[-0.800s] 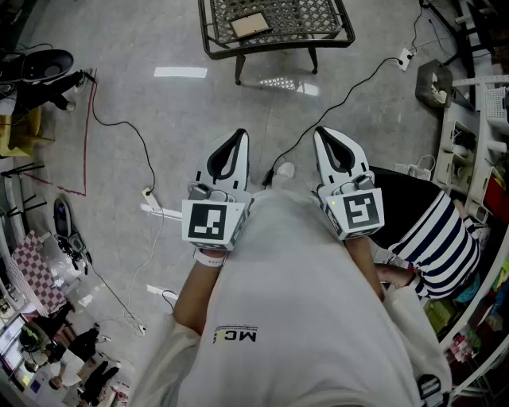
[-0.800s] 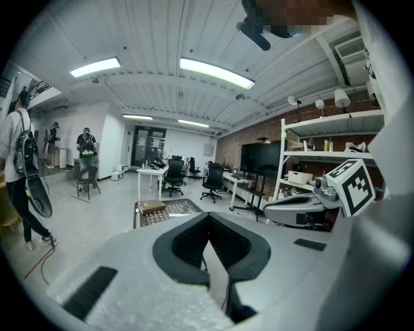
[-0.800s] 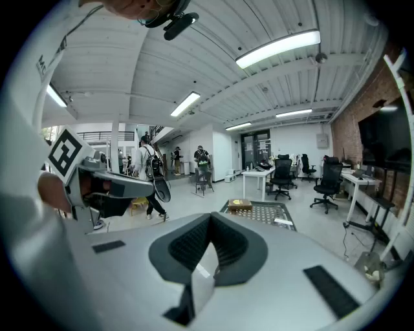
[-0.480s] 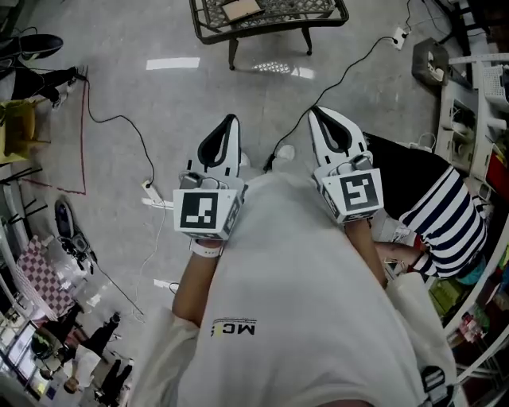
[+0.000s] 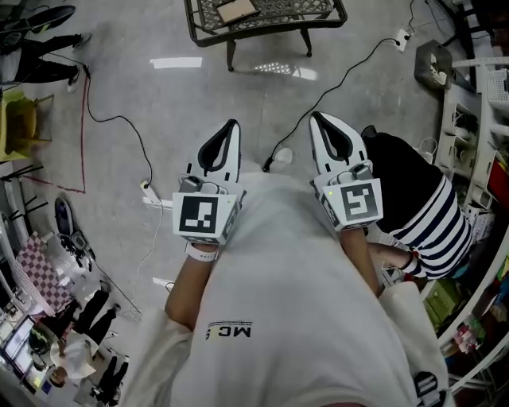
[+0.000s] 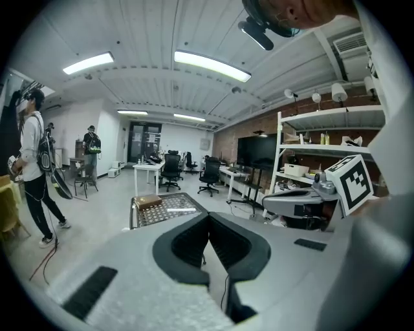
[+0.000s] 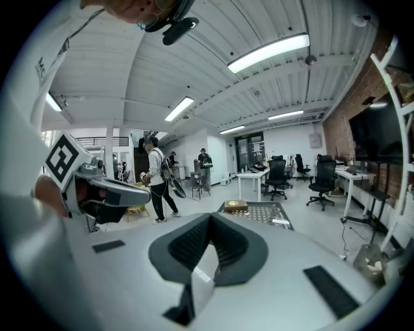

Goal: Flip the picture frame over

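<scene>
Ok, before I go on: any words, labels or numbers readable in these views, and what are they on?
"MC", with a small mark beside it: printed on the person's white shirt, upside down in the head view.
Cubes on the left gripper and right gripper: square black-and-white marker patterns only, no letters or numbers.
Picture frame: too small and far off to show any print.

Shifted the left claw (image 5: 229,127) slightly left and up in the head view. Lifted the right claw (image 5: 319,119) a touch as well. Pushed the counter (image 5: 270,29) and the frame (image 5: 237,9) up against the top edge, cutting off the counter's far side. Moved the bystanders (image 5: 95,310) at lower left further apart and higher.
</scene>
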